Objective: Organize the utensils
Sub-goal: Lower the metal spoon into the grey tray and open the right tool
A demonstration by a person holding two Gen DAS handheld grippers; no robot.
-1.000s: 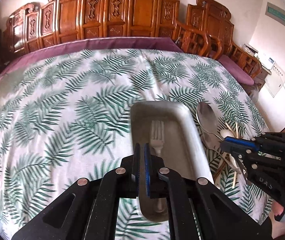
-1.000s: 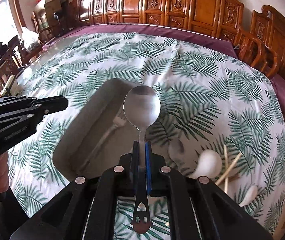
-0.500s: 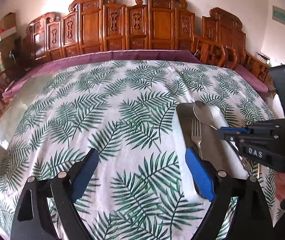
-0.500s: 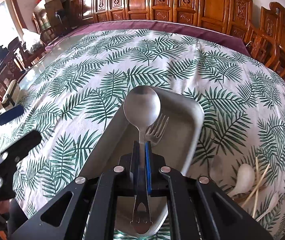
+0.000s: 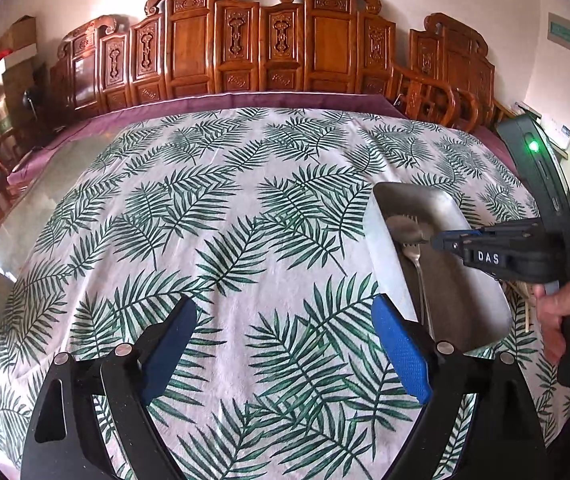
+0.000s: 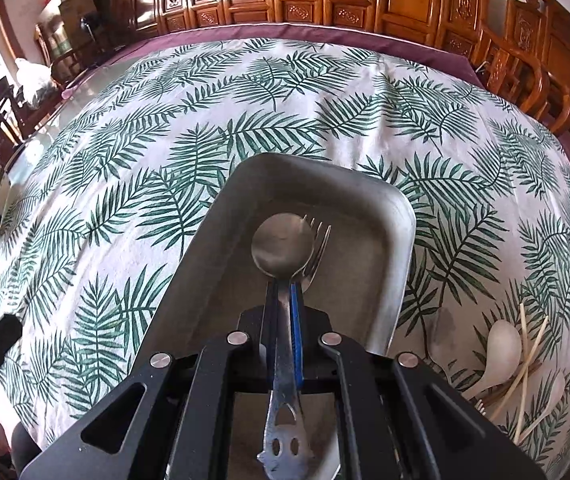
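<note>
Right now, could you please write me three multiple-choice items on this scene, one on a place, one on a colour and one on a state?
1. Where does the fork lie?
A. In the metal tray
B. On the cloth beside the chopsticks
C. Between the left jaws

2. What colour are the loose spoons right of the tray?
A. Blue
B. White
C. Red

3. How does the right gripper stand?
A. Open and empty
B. Shut on the fork
C. Shut on the metal spoon

Key: 1 A, the fork rests on the tray's floor in both views. 2 B, they are pale white beside the chopsticks. 3 C, the jaws pinch the spoon's handle, with its bowl over the tray.
</note>
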